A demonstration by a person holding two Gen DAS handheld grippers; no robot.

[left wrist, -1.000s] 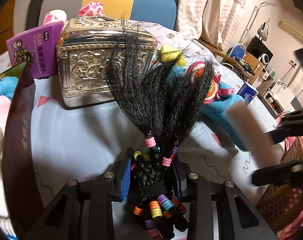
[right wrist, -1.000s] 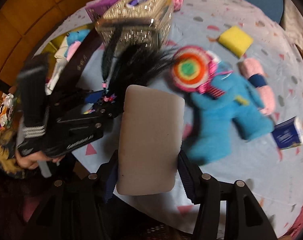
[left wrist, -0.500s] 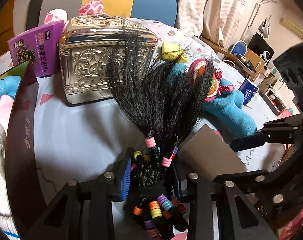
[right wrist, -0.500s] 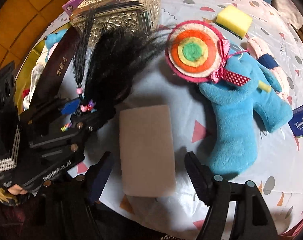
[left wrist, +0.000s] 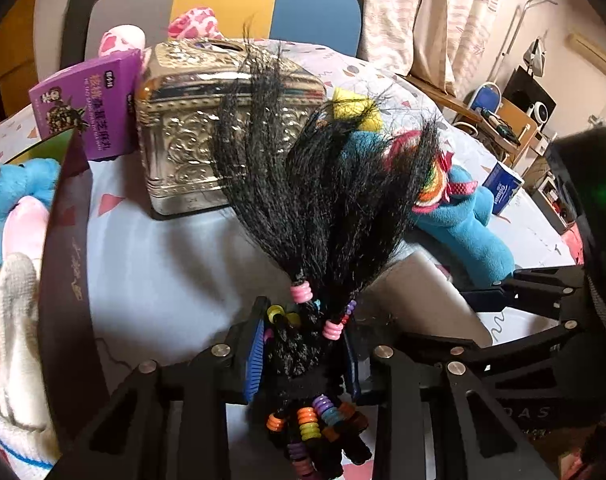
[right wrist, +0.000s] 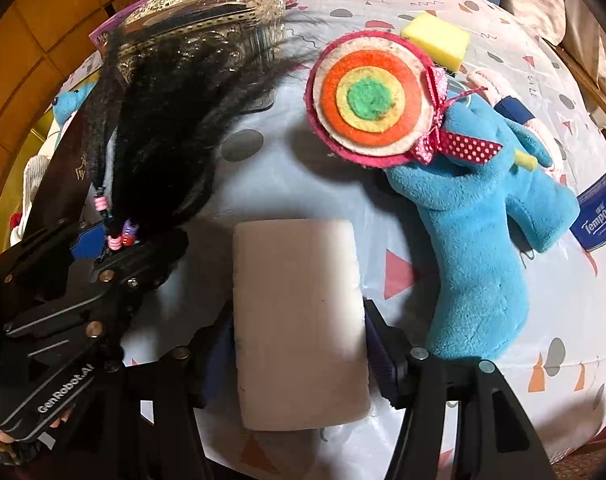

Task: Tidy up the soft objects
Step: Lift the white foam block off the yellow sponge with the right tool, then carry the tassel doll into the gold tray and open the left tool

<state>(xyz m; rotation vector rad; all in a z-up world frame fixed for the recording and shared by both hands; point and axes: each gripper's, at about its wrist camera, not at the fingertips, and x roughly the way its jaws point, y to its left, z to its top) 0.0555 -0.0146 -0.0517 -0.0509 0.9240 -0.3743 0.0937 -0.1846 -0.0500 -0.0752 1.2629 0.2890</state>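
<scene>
Clamping a black hairpiece [left wrist: 323, 200] strung with coloured beads, the left gripper [left wrist: 303, 344] holds the bundle near its bead-bound end, the loose strands fanning up and away from it above the patterned worktop [left wrist: 175, 264]. Beside it, the right gripper [right wrist: 299, 340] straddles a pale rectangular sponge [right wrist: 299, 320] lying flat near the worktop's edge; its jaws have just been closing, and the blue pads now sit against the sponge's two long sides, though whether they are pressing into it cannot be told. Just beyond the sponge lies a blue plush toy [right wrist: 479, 248] with a round felt disc [right wrist: 371, 100] of pink, white, orange, yellow and green rings and a dotted pink ribbon resting on it. A yellow sponge [right wrist: 435, 40] sits farther back, and a blue Tempo tissue packet [right wrist: 599, 220] lies at the right. An embossed silver box [left wrist: 191, 136] stands behind the fanned hair, with a purple packet [left wrist: 91, 108] leaning at its left. A smaller blue plush [left wrist: 15, 192] and a white glove [left wrist: 15, 340] show at the left edge.
</scene>
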